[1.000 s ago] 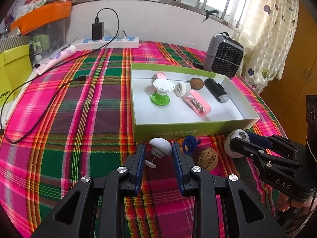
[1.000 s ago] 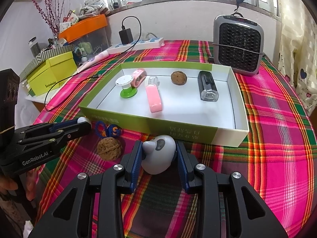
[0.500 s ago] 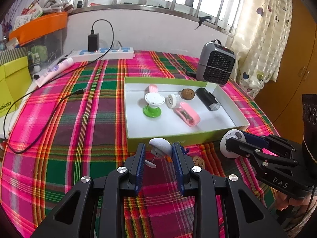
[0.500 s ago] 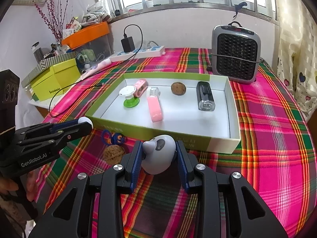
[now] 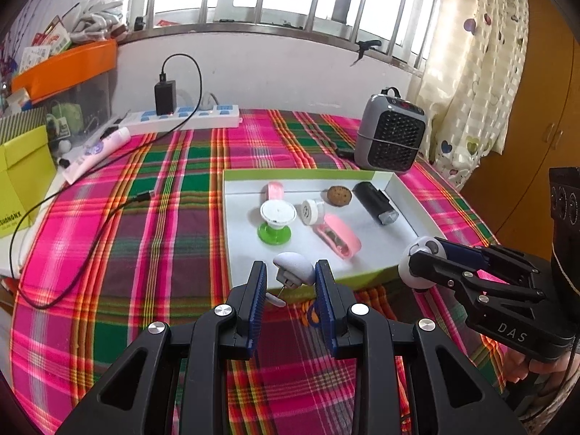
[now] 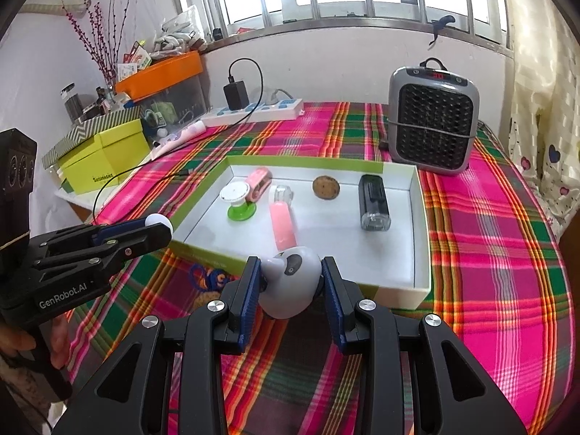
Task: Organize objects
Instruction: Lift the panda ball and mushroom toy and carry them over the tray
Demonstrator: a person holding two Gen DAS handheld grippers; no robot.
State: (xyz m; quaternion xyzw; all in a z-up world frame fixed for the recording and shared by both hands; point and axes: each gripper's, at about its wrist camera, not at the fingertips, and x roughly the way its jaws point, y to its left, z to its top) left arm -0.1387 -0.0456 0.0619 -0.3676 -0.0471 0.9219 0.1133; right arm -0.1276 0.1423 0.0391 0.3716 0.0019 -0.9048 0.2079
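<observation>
The left gripper [image 5: 290, 282] is pinching a small white mushroom-shaped toy [image 5: 294, 267] between narrowly parted blue ribbed pads, holding it in the air just at the near wall of the green-edged white box [image 5: 398, 188]. The right gripper [image 6: 290, 282] is clamping a round white-and-grey panda-like figure [image 6: 290, 282], its jaws set a little wider, also lifted at the near wall. Both pieces are looking like hard, smooth, light plastic, so I'd judge them slippery on their curved domes; gripping across the widest part of each seems safest. The mushroom's thin stem and small loose-looking foot are appearing delicate. Inside the box are lying a green-based white cup [image 5: 274, 219], a pink clip [image 5: 339, 235], a brown walnut [image 5: 339, 195] with a rough shell, and a black cylinder [image 5: 375, 203]. On the plaid cloth [image 5: 145, 235], a blue yarn trinket [image 6: 208, 279] is waiting just beside the box
</observation>
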